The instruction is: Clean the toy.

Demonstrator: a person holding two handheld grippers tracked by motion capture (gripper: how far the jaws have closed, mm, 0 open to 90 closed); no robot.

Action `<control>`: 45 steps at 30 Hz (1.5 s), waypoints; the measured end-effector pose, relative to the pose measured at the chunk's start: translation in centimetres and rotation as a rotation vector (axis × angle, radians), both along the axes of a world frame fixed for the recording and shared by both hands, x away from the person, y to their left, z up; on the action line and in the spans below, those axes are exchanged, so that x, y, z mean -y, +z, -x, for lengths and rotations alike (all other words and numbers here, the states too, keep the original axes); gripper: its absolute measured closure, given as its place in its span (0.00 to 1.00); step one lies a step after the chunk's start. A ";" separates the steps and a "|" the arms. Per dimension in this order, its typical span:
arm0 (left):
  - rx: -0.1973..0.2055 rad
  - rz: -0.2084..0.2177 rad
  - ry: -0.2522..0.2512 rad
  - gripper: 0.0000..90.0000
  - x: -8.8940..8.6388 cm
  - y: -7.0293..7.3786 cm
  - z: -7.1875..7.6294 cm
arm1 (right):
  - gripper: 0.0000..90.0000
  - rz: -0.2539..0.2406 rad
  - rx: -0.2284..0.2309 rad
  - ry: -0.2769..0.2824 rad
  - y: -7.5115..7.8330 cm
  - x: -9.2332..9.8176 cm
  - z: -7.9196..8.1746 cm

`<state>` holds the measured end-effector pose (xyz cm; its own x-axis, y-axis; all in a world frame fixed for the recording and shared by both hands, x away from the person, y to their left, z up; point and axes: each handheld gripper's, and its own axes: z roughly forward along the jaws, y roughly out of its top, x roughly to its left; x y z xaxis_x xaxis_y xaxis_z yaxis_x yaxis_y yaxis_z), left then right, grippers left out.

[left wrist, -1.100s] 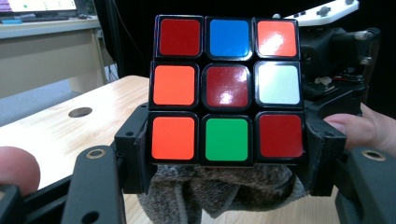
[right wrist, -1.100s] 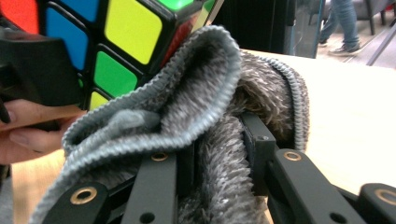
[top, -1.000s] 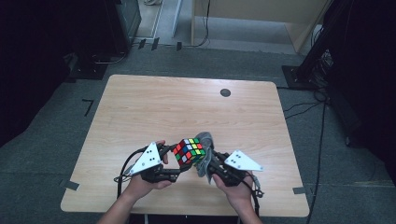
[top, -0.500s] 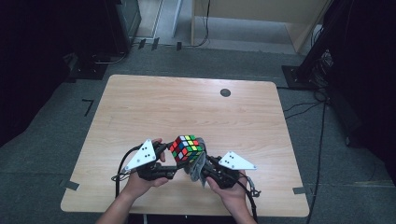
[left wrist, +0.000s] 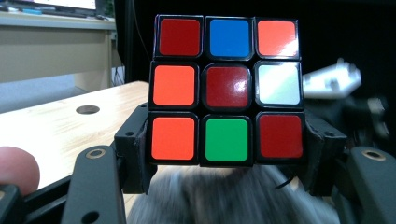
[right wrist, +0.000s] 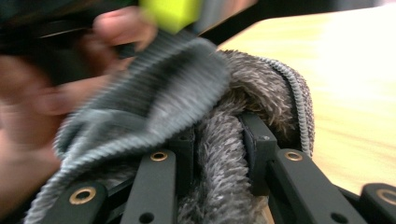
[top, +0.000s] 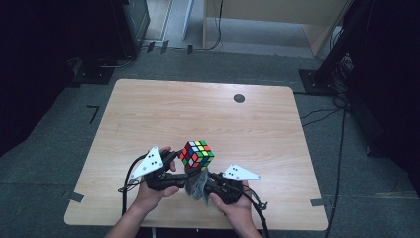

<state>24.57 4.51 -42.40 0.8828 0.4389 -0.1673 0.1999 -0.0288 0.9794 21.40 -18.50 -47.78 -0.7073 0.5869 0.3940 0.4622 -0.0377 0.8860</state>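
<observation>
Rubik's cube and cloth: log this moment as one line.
left gripper: shut on Rubik's cube | right gripper: shut on grey cloth | cloth under cube | above table

The table (top: 163, 114) lay bare and open across its far half and both sides, broken only by a small dark grommet hole (top: 239, 98) near the far edge. At the near edge the room was tight: the Rubik's cube (top: 196, 154) and grey cloth (top: 197, 183) stood between the left hand-held gripper (top: 181, 171) and the right hand-held gripper (top: 207, 184), close together.
</observation>
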 end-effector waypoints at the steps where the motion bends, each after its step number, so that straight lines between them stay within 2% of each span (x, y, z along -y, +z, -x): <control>1: -0.001 -0.007 0.003 0.38 0.2 -0.1 0.0 | 0.79 -0.019 -0.005 0.027 0.0 -0.5 0.2; 3: 0.007 -0.030 0.004 0.38 0.6 -0.4 0.2 | 0.79 -0.055 0.004 0.057 0.3 -1.3 0.5; 5: 0.003 -0.039 -0.004 0.38 0.9 -0.6 0.3 | 0.79 -0.103 0.001 0.044 0.7 -1.2 0.6; 6: 0.001 -0.042 -0.007 0.38 1.0 -0.6 0.3 | 0.80 -0.135 -0.006 0.025 0.8 -0.8 0.4; 9: 0.004 -0.040 0.002 0.38 1.0 -0.6 0.3 | 0.81 -0.226 -0.069 -0.045 0.6 0.8 -0.2; 11: 0.005 -0.024 0.011 0.38 0.7 -0.5 0.3 | 0.82 -0.263 -0.099 -0.085 0.1 1.8 -0.5; 14: 0.003 -0.012 0.036 0.38 0.1 -0.3 0.1 | 0.83 -0.309 -0.112 -0.176 -0.5 3.2 -0.9; 16: -0.007 0.007 0.047 0.39 -0.2 -0.2 -0.1 | 0.84 -0.296 -0.102 -0.204 -0.6 3.6 -1.1; 17: -0.014 0.013 0.050 0.38 -0.3 -0.2 -0.2 | 0.84 -0.272 -0.080 -0.198 -0.6 3.4 -1.0; 19: -0.024 0.022 0.049 0.39 -0.3 -0.2 -0.3 | 0.84 -0.219 -0.031 -0.139 -0.4 2.1 -0.5; 22: -0.024 -0.004 0.039 0.39 0.2 -0.4 -0.1 | 0.83 -0.161 0.047 -0.009 0.3 -0.5 0.6; 24: -0.021 -0.021 0.031 0.38 0.4 -0.5 0.0 | 0.83 -0.146 0.086 0.009 0.9 -1.3 1.1; 25: -0.022 -0.019 0.026 0.38 0.4 -0.5 0.0 | 0.84 -0.151 0.091 -0.004 1.0 -1.1 1.0; 27: -0.023 -0.005 0.028 0.39 0.3 -0.4 0.0 | 0.84 -0.181 0.074 -0.045 1.2 0.0 0.7; 29: -0.025 0.016 0.034 0.39 0.0 -0.2 -0.1 | 0.85 -0.195 0.053 -0.093 0.8 1.2 0.2; 31: -0.023 0.024 0.042 0.39 -0.3 0.0 -0.1 | 0.85 -0.229 0.027 -0.155 0.3 2.2 -0.2; 33: -0.020 0.028 0.052 0.39 -0.6 0.1 -0.2 | 0.85 -0.229 0.010 -0.191 -0.1 2.7 -0.5; 35: -0.030 0.036 0.059 0.39 -0.6 0.0 -0.3 | 0.85 -0.207 0.025 -0.164 -0.2 2.2 -0.3; 38: -0.030 0.018 0.052 0.39 -0.2 -0.2 -0.2 | 0.84 -0.168 0.086 -0.050 0.5 0.1 0.6; 40: -0.027 -0.002 0.044 0.39 0.1 -0.4 -0.1 | 0.84 -0.168 0.118 0.005 1.1 -1.0 1.1; 42: -0.021 -0.007 0.042 0.39 0.3 -0.4 0.0 | 0.84 -0.172 0.127 0.004 1.4 -1.0 1.3; 45: -0.028 0.019 0.044 0.39 0.0 -0.2 -0.1 | 0.84 -0.201 0.091 -0.055 1.2 0.4 0.7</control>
